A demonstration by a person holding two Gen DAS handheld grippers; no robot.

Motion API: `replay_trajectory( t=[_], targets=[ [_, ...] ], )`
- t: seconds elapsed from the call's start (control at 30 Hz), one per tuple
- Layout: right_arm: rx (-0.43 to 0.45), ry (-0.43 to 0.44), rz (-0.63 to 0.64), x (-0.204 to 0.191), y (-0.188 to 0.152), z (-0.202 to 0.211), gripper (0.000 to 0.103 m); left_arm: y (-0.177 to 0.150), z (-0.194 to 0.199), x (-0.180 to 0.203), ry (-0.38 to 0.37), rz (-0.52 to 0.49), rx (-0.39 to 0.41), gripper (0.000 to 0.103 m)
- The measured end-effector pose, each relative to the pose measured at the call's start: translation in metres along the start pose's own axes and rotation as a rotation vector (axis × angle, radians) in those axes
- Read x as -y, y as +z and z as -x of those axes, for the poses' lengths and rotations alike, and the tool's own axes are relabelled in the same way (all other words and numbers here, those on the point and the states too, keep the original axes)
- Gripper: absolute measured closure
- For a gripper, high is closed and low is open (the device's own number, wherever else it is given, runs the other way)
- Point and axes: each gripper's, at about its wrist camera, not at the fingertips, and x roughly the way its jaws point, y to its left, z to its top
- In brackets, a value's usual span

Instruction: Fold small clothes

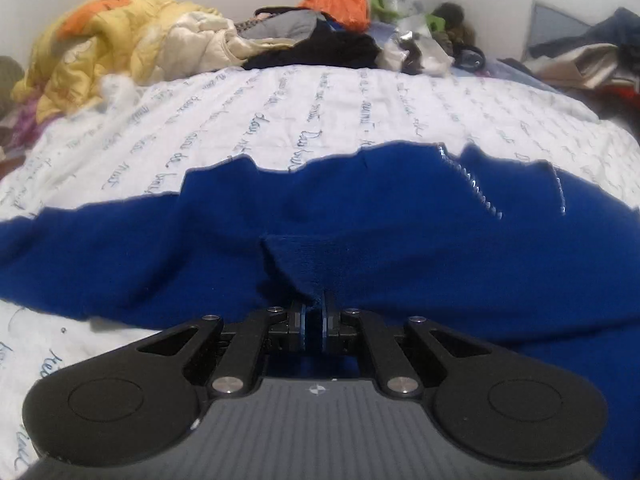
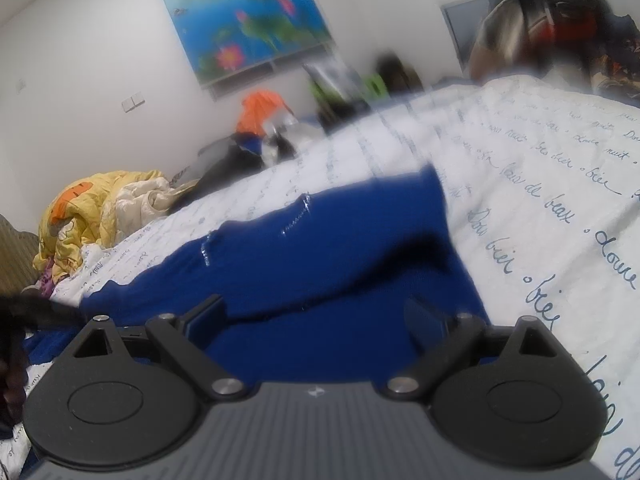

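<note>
A bed under a white quilt printed with blue handwriting [image 1: 320, 104] carries the soft, limp royal-blue fleece garment [image 1: 400, 232], spread at six o'clock. The left hand-held gripper [image 1: 314, 320] pinches its near hem; the right hand-held gripper [image 2: 316, 316] hovers with jaws apart. Judging by its drape, hems and corners grip best.

A: Setting? Home bedroom. Bed [image 1: 320, 112] under white quilt printed with script, straight ahead of the tool.

B: Agreed. Clothes heap [image 1: 312, 36] and yellow comforter [image 1: 100, 52] beyond; lotus-pond poster [image 2: 244, 16] on wall above.
</note>
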Motion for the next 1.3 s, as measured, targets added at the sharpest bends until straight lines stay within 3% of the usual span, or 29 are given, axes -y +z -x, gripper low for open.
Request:
replay_trajectory(
  t=[0.07, 0.17, 0.23, 0.3, 0.37, 0.43, 0.5, 0.57, 0.6, 0.63, 0.67, 0.8, 0.9, 1.0, 1.1, 1.2, 1.3],
  targets=[
    [-0.008, -0.006, -0.001, 0.000, 0.000, -0.002, 0.007, 0.004, 0.010, 0.000, 0.020, -0.008, 0.012, 0.085],
    [-0.047, 0.009, -0.016, 0.003, 0.005, -0.006, 0.007, 0.011, 0.049, -0.007, -0.008, 0.074, 0.140, 0.068],
    [-0.032, 0.018, -0.079, 0.009, 0.018, -0.003, 0.007, 0.014, 0.070, -0.006, -0.076, 0.077, 0.234, 0.030],
    [0.002, 0.050, -0.146, 0.011, 0.042, -0.005, 0.006, 0.017, 0.069, 0.007, -0.135, 0.031, 0.243, 0.021],
    [-0.012, 0.042, -0.113, 0.003, 0.068, -0.027, 0.002, 0.018, 0.049, 0.024, -0.157, -0.014, 0.200, 0.024],
    [-0.082, 0.005, 0.014, -0.011, 0.084, -0.064, 0.002, 0.020, 0.018, 0.035, -0.154, -0.018, 0.111, 0.035],
    [-0.175, -0.060, 0.147, -0.018, 0.085, -0.103, 0.002, 0.020, -0.010, 0.037, -0.136, -0.013, 0.024, 0.035],
    [-0.284, -0.150, 0.264, -0.018, 0.072, -0.132, 0.000, 0.008, -0.015, 0.038, -0.135, -0.077, 0.078, 0.030],
    [-0.256, -0.174, 0.363, -0.018, 0.060, -0.133, 0.000, -0.002, -0.012, 0.035, -0.145, -0.102, 0.116, 0.029],
    [-0.213, -0.142, 0.384, -0.011, 0.052, -0.126, 0.000, -0.002, -0.010, 0.032, -0.164, -0.088, 0.116, 0.029],
    [-0.208, -0.132, 0.322, -0.003, 0.055, -0.123, 0.000, -0.001, -0.009, 0.031, -0.174, -0.080, 0.115, 0.029],
    [-0.206, -0.167, 0.343, -0.008, 0.053, -0.123, 0.000, -0.005, -0.001, 0.018, -0.168, -0.043, 0.145, 0.026],
    [-0.201, -0.162, 0.334, -0.008, 0.051, -0.119, 0.000, -0.022, 0.030, -0.020, -0.155, 0.081, 0.245, 0.000],
    [-0.200, -0.161, 0.331, -0.007, 0.055, -0.120, 0.000, -0.026, 0.052, -0.086, -0.066, 0.242, 0.306, 0.000],
    [-0.199, -0.163, 0.334, -0.007, 0.055, -0.119, 0.000, -0.024, 0.059, -0.171, 0.030, 0.476, 0.327, 0.000],
    [-0.198, -0.164, 0.333, -0.007, 0.055, -0.119, 0.000, -0.027, 0.051, -0.268, 0.132, 0.780, 0.299, 0.000],
    [-0.196, -0.168, 0.335, -0.008, 0.055, -0.119, 0.000, -0.034, 0.033, -0.343, 0.140, 1.024, 0.222, 0.002]
  ],
)
